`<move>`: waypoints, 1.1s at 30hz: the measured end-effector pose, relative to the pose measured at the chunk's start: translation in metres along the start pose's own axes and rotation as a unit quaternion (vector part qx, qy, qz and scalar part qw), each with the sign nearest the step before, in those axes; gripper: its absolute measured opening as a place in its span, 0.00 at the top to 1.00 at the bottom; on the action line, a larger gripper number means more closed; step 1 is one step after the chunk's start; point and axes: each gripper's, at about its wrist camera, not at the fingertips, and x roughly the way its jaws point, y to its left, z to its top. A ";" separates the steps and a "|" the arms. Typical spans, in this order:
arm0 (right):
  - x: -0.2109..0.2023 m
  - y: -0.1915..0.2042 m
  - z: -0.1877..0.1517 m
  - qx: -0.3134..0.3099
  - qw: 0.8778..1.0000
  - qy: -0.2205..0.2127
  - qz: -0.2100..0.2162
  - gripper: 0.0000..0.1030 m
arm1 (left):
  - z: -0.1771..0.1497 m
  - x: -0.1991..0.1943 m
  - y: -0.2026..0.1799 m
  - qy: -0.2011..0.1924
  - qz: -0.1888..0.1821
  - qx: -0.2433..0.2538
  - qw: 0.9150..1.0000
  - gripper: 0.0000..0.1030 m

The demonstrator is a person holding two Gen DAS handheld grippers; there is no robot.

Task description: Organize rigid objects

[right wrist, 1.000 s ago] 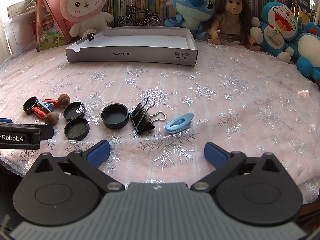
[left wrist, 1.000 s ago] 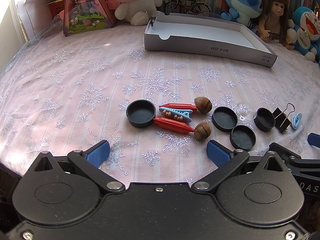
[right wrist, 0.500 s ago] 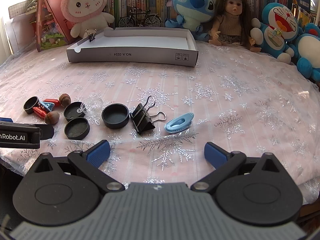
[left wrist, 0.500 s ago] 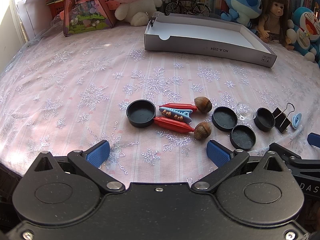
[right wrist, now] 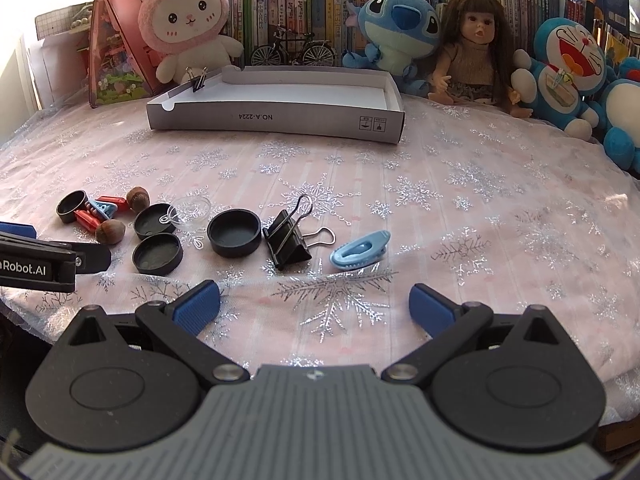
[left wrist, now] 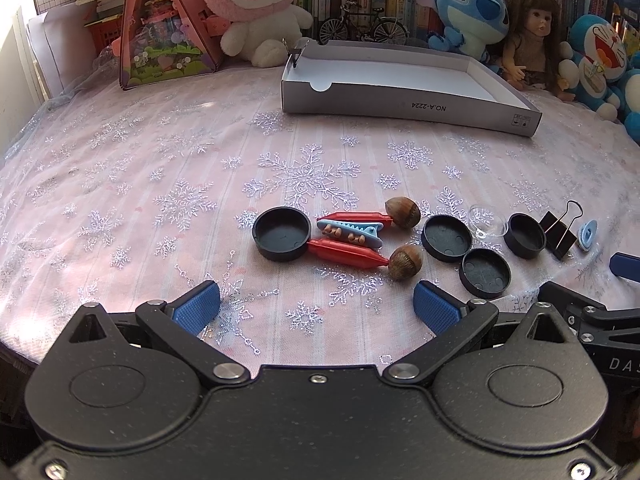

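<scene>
Small objects lie in a row on the pink snowflake cloth: several black caps (left wrist: pixel 283 233) (right wrist: pixel 234 232), two red pegs (left wrist: pixel 347 253), a blue toothed clip (left wrist: pixel 349 230), two hazelnuts (left wrist: pixel 405 262), a clear dish (left wrist: pixel 486 219), a black binder clip (right wrist: pixel 289 238) and a light blue clip (right wrist: pixel 359 249). A white-grey box tray (left wrist: pixel 400 96) (right wrist: pixel 276 118) stands behind them. My left gripper (left wrist: pixel 316 308) is open and empty, just short of the pegs. My right gripper (right wrist: pixel 314 306) is open and empty, near the binder clip.
Plush toys, a doll (right wrist: pixel 476 48), a toy bicycle (right wrist: pixel 294 50) and a pink toy house (left wrist: pixel 164 28) line the back in front of books. A small binder clip (right wrist: pixel 198 80) sits on the tray's left wall. The table edge lies just under both grippers.
</scene>
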 end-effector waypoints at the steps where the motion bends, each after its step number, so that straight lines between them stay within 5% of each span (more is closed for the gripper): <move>1: -0.001 0.000 0.001 -0.002 1.000 0.002 0.003 0.00 | 0.000 -0.001 0.001 0.000 0.000 -0.005 1.000 0.00; 6: -0.008 -0.006 0.001 0.018 0.999 -0.010 0.028 0.00 | -0.001 -0.009 0.007 -0.012 -0.012 -0.011 1.000 0.07; 11: -0.018 -0.009 0.004 0.028 0.998 -0.047 0.040 0.07 | 0.000 -0.016 0.012 -0.034 -0.012 -0.013 0.999 0.25; 17: -0.024 -0.003 0.006 0.030 0.995 -0.063 0.067 0.33 | 0.004 -0.025 0.020 -0.071 0.033 -0.013 0.997 0.50; 25: -0.012 0.022 0.007 -0.014 0.997 -0.048 0.065 0.62 | 0.001 -0.017 0.031 -0.063 0.014 -0.027 0.998 0.51; 33: -0.004 0.031 0.009 -0.025 0.997 -0.054 0.054 0.57 | -0.001 -0.004 0.036 -0.062 0.010 -0.031 0.998 0.51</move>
